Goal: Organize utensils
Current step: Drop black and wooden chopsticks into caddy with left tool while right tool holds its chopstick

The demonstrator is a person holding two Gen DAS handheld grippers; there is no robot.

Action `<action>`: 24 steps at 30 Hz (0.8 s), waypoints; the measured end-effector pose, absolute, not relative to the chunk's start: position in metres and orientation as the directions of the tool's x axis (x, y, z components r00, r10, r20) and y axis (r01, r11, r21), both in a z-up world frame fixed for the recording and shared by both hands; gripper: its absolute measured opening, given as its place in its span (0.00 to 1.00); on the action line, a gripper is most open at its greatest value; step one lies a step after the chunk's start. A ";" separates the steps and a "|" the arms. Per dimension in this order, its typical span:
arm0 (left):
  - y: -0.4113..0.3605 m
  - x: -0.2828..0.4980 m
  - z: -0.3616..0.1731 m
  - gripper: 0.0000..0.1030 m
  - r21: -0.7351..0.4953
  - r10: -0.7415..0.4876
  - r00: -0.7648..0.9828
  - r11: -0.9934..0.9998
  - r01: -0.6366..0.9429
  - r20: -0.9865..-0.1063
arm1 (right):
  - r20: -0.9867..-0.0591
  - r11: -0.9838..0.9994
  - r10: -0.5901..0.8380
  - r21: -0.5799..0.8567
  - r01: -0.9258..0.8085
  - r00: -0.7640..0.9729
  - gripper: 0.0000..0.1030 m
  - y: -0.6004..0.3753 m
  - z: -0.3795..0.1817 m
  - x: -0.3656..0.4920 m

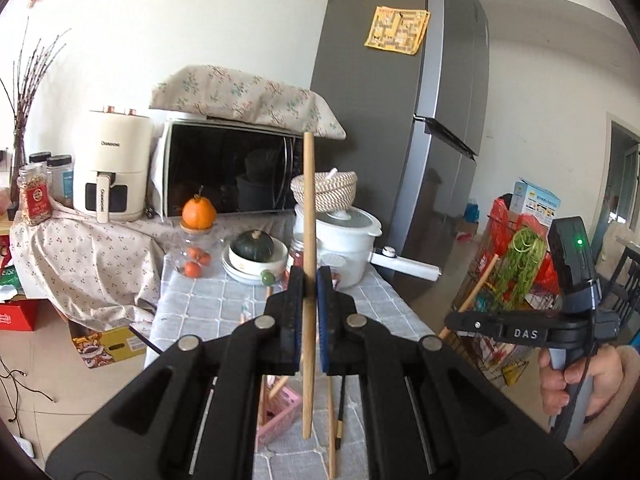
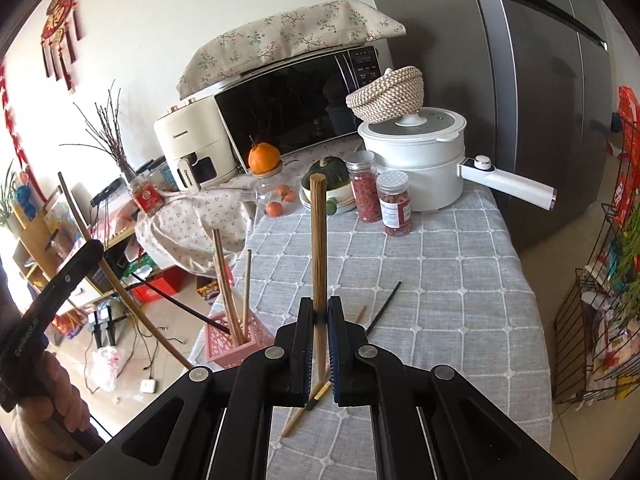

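My left gripper point(image 1: 311, 280) is shut on a light wooden chopstick point(image 1: 309, 208) and holds it upright above the table; it also shows at the left of the right wrist view point(image 2: 120, 288). My right gripper point(image 2: 321, 308) is shut on a darker wooden chopstick point(image 2: 319, 240), also upright. A pink basket point(image 2: 228, 344) at the table's left edge holds several chopsticks; it shows in the left wrist view point(image 1: 280, 412) too. A black chopstick point(image 2: 384, 306) and a wooden one with a black end point(image 2: 304, 408) lie loose on the grey tablecloth point(image 2: 440, 280).
At the table's far end stand a white electric pot point(image 2: 416, 160) with a woven bowl point(image 2: 386, 94) on it, two jars point(image 2: 394, 204), a squash in bowls point(image 2: 326, 172) and a glass jar with an orange point(image 2: 264, 158). The fridge point(image 2: 540, 80) stands right.
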State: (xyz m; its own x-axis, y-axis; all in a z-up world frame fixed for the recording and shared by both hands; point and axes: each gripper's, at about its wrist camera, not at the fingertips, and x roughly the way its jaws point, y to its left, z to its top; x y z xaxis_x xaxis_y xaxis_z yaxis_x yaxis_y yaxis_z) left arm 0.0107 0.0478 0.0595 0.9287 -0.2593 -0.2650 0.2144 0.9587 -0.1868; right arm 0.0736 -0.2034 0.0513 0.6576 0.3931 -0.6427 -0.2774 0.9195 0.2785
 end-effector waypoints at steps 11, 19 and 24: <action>0.050 0.040 0.015 0.07 -0.052 -0.080 0.966 0.996 0.070 -0.248 | -0.642 0.909 0.418 0.292 -0.298 0.643 0.06 -0.191 0.044 0.077; 0.043 0.055 -0.003 0.07 -0.003 -0.073 0.953 0.997 0.075 -0.294 | -0.630 0.896 0.443 0.306 -0.321 0.638 0.06 -0.184 0.042 0.078; 0.048 0.064 -0.009 0.13 -0.055 -0.084 0.921 0.996 0.068 -0.379 | -0.608 0.879 0.477 0.334 -0.341 0.635 0.06 -0.179 0.045 0.079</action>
